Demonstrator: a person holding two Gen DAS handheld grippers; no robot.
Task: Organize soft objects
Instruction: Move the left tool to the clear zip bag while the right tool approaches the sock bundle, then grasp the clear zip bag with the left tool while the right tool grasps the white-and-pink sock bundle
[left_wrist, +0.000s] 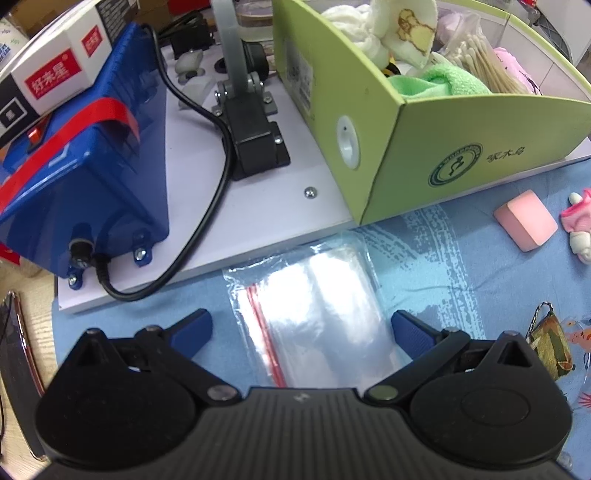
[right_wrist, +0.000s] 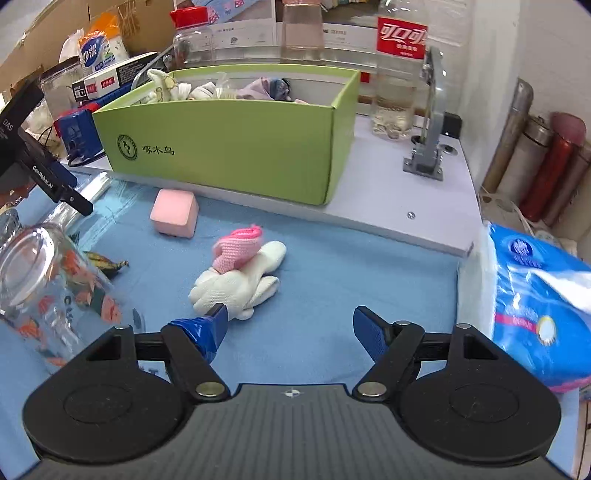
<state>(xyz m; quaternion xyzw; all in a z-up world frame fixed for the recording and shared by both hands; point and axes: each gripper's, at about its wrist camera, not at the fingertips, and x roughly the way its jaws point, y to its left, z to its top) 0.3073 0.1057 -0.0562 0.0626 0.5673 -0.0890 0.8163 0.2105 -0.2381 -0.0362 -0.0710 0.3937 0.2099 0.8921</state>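
Right gripper (right_wrist: 290, 325) jaws spread wide, nothing between them, pointed down at the blue cloth (right_wrist: 332, 280) on the counter; its left fingertip sits just in front of the white knit gloves (right_wrist: 236, 290), whether touching I can't tell. A pink knitted piece (right_wrist: 238, 249) lies on top of the gloves, and a pink sponge block (right_wrist: 173, 214) sits farther back, near the raised white board (right_wrist: 376, 192). On that board stands the green box (right_wrist: 229, 151), already holding socks, cloths and other soft stuff. Left gripper (left_wrist: 301, 325) jaws also spread and empty, hovering over a clear zip bag (left_wrist: 317, 317) that lies flat on the cloth by the board's front edge. Soft items still out: gloves, pink knit, sponge, so the sorting looks partly done. Risks: the gloves sit off to the left of the right jaws, so closing from here would likely pinch only a fingertip of fabric or miss; the loose pink knit could slide off when the gloves lift. A clear printed glass (right_wrist: 40, 273) stands close on the left, and a sideways swing could knock it. The tissue pack (right_wrist: 535, 317) at the counter's right edge crowds that side.
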